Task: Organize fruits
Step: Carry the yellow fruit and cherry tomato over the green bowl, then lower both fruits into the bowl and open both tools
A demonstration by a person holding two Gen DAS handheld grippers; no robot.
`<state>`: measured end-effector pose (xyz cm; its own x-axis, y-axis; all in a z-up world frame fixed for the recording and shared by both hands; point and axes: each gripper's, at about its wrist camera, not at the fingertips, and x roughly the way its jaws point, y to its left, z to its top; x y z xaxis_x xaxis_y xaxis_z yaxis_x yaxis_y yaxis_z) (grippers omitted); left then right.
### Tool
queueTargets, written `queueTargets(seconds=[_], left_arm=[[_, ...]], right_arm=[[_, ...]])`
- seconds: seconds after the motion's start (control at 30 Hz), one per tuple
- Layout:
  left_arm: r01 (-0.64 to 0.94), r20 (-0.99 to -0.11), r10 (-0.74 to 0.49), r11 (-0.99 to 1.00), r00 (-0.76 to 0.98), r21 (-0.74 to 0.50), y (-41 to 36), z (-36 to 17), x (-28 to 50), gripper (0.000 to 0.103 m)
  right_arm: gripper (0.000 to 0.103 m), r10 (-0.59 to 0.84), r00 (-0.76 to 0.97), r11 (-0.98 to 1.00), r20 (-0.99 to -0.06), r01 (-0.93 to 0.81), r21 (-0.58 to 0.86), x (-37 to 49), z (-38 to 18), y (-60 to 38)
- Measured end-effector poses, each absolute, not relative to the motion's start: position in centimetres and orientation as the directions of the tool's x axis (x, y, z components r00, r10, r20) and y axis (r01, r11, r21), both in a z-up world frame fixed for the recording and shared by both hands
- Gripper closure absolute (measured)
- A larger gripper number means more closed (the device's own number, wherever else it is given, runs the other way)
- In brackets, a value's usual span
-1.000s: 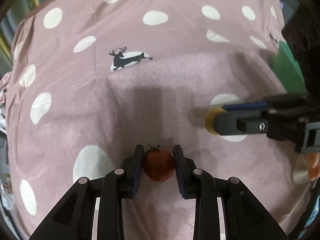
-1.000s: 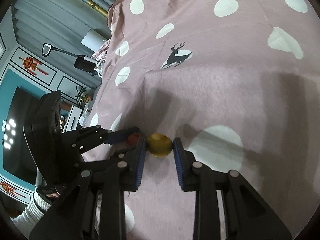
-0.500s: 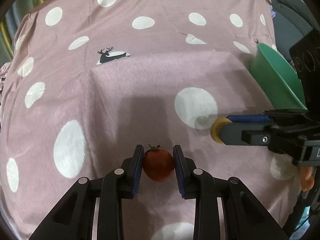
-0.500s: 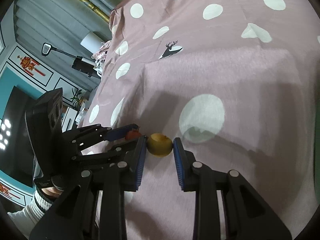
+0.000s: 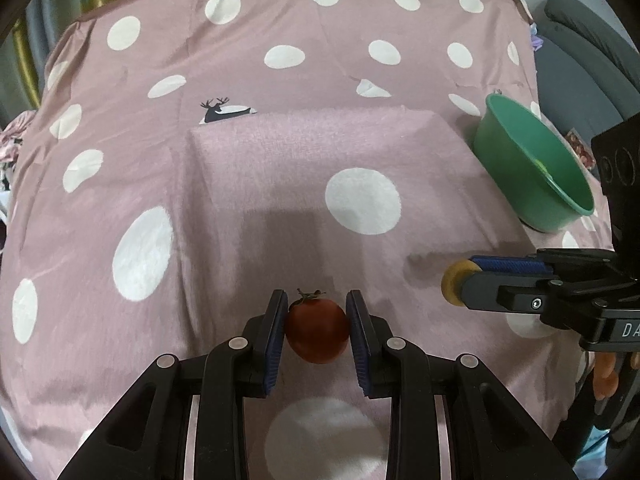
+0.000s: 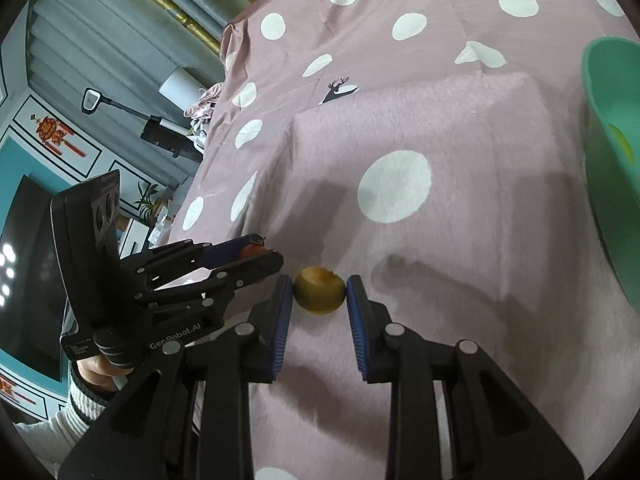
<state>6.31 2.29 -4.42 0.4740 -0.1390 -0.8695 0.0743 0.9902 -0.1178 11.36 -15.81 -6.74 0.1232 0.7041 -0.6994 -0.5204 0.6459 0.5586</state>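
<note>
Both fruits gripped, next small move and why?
Probably carry the right hand-held gripper, shut on the small yellow-brown fruit, rightward over the green plastic bowl. The bowl sits on its side, already holding something yellow-green.

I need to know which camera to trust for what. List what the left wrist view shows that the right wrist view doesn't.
Only the left wrist view: the whole green bowl from outside, and the red tomato in full, clamped in the left gripper.

Only the right wrist view: the yellow fruit in full between the right gripper's pads, a hand in a ribbed sleeve, and the room beyond the cloth's edge.

Both: the pink dotted cloth, its deer print, the bowl and each other's gripper.
</note>
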Motion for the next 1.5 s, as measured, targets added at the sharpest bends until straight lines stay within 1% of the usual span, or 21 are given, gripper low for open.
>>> queueTargets(seconds=[0.17,0.4,0.6,0.93,1.1,1.2,1.5], left_arm=[[0.076,-0.856,-0.142,0.99,0.497,-0.121,1.6,-3.1,5.5,0.073],[0.126,-0.823,-0.171,0.984,0.541,-0.122,-1.1,-0.3,6.4,0.073],[0.197,-0.795,-0.217,0.972,0.567,-0.125,-5.2,1.9,8.5,0.073],[0.336,-0.778,-0.313,0.932,0.545,-0.14,-13.1,2.9,12.3,0.073],[0.374,-0.785,-0.339,0.915,0.518,-0.148,-16.6,2.5,14.4,0.073],[0.392,-0.799,-0.341,0.909,0.495,-0.145,-18.5,1.6,15.9,0.073],[0.41,-0.859,-0.252,0.911,0.447,-0.054,-21.6,-1.3,17.7,0.073]], right_arm=[[0.075,0.715,0.157,0.646,-0.681,-0.521,0.558,10.7,-5.6,-17.0],[0.075,0.722,0.244,0.664,-0.648,-0.508,0.548,10.6,-3.4,-20.4],[0.075,0.71,0.331,0.695,-0.622,-0.476,0.539,11.1,-1.7,-24.8],[0.075,0.652,0.462,0.758,-0.602,-0.385,0.526,12.8,-0.6,-32.3],[0.075,0.595,0.504,0.802,-0.625,-0.331,0.497,14.2,-1.1,-35.1],[0.075,0.544,0.52,0.838,-0.659,-0.306,0.451,15.0,-1.7,-36.2],[0.074,0.421,0.499,0.901,-0.757,-0.322,0.289,17.0,-3.2,-36.3]])
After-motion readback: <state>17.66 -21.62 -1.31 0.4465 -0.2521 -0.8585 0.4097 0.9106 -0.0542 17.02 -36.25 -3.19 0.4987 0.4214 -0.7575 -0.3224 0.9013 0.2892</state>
